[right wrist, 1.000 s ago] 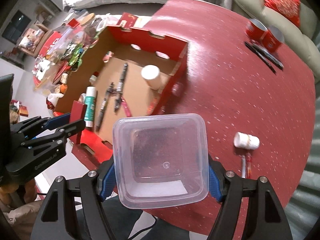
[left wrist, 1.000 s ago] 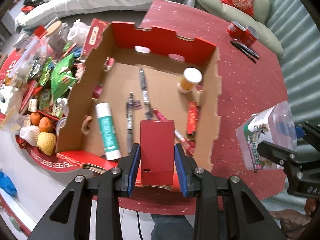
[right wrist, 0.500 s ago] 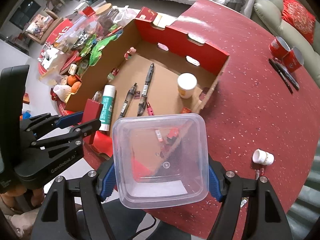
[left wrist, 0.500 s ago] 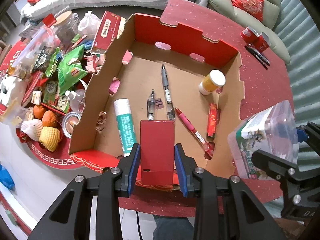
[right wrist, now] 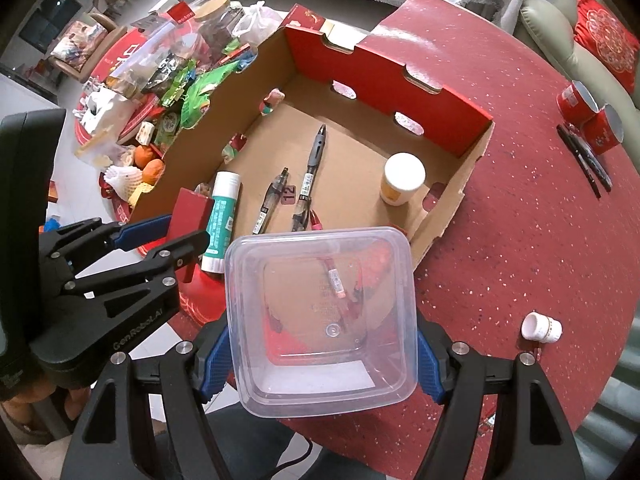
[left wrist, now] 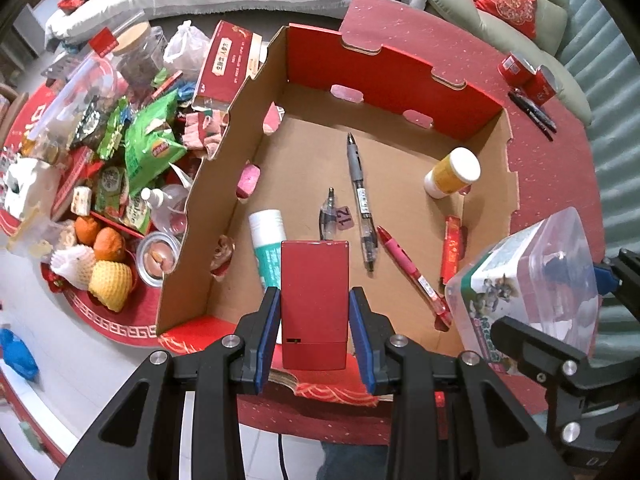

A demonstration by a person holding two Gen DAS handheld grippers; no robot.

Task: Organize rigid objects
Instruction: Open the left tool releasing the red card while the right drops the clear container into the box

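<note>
My left gripper [left wrist: 315,320] is shut on a small red box [left wrist: 314,304], held above the near edge of an open cardboard tray [left wrist: 384,76]. The tray holds a glue stick [left wrist: 267,240], several pens [left wrist: 360,196], a yellow pill bottle [left wrist: 452,176] and a thin red packet [left wrist: 451,252]. My right gripper [right wrist: 320,356] is shut on a clear plastic container [right wrist: 320,320], held over the tray's near right corner [right wrist: 432,220]. The container also shows in the left wrist view [left wrist: 528,284]. The left gripper with the red box shows in the right wrist view [right wrist: 188,220].
The tray sits on a round red table [right wrist: 520,200]. Two red cups [right wrist: 588,120], black pens [right wrist: 584,160] and a small white bottle [right wrist: 540,328] lie on the table to the right. Snacks, fruit and a jar [left wrist: 120,140] crowd the left side.
Both grippers have moved over the tray with their loads; the tray now lies more fully under them. Neither grip has changed.
</note>
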